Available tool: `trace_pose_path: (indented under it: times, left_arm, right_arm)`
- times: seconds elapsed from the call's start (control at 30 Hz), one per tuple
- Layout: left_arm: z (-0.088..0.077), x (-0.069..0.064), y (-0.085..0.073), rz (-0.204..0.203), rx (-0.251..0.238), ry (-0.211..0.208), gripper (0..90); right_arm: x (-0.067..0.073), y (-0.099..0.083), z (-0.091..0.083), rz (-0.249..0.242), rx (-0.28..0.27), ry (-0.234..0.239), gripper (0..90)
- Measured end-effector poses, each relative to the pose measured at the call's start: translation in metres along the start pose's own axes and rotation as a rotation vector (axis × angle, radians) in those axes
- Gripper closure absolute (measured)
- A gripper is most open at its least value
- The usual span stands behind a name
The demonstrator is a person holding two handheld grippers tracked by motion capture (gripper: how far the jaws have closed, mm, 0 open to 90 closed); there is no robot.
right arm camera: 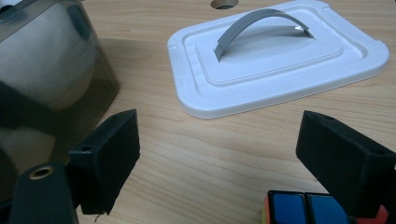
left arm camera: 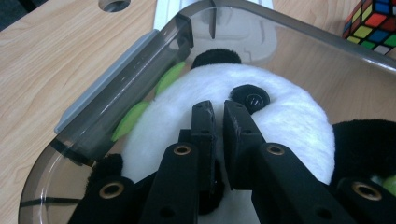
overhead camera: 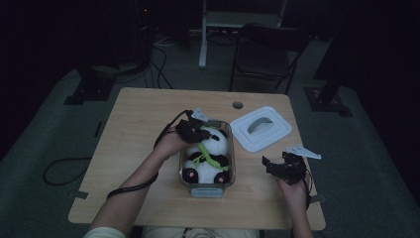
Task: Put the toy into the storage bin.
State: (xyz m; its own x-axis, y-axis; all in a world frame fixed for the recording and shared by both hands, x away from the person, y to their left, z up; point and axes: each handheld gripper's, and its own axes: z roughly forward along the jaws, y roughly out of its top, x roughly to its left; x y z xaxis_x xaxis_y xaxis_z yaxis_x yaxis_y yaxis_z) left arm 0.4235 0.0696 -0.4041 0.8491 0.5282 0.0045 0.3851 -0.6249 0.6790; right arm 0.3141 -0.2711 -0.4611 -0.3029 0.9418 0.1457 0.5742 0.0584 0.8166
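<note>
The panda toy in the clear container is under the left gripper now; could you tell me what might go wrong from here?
1. The left gripper has its fingers nearly together on the panda toy, perhaps pinching only fur, so a lift could slip.
2. The toy sits snugly in the container; pulling it out may drag or tip the container.
3. The right gripper stands open above a colour cube beside the lid; a careless move could knock the cube.

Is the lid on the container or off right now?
Off. The white lid lies flat on the table beside the container, whose top is open over the panda.
</note>
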Motion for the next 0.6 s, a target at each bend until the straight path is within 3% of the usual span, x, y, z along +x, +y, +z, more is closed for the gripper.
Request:
trace_pose_path:
  times: [0.13,0.2,0.27,0.6]
  left_arm:
    - [-0.005,0.003,-0.001,-0.019,-0.030,-0.019,81.5]
    - [-0.009,0.005,-0.001,-0.034,-0.050,-0.027,75.2]
    - [-0.014,0.008,-0.002,-0.052,-0.060,-0.035,63.5]
    - [-0.033,0.011,-0.011,-0.089,-0.113,-0.074,48.2]
  right_arm:
    - [-0.003,0.000,-0.002,0.002,0.002,-0.009,13.4]
    - [-0.006,0.001,-0.004,0.006,0.000,-0.014,13.3]
    - [-0.008,0.001,-0.007,0.010,-0.002,-0.024,13.3]
    - [-0.025,-0.004,-0.018,0.029,0.007,-0.081,12.2]
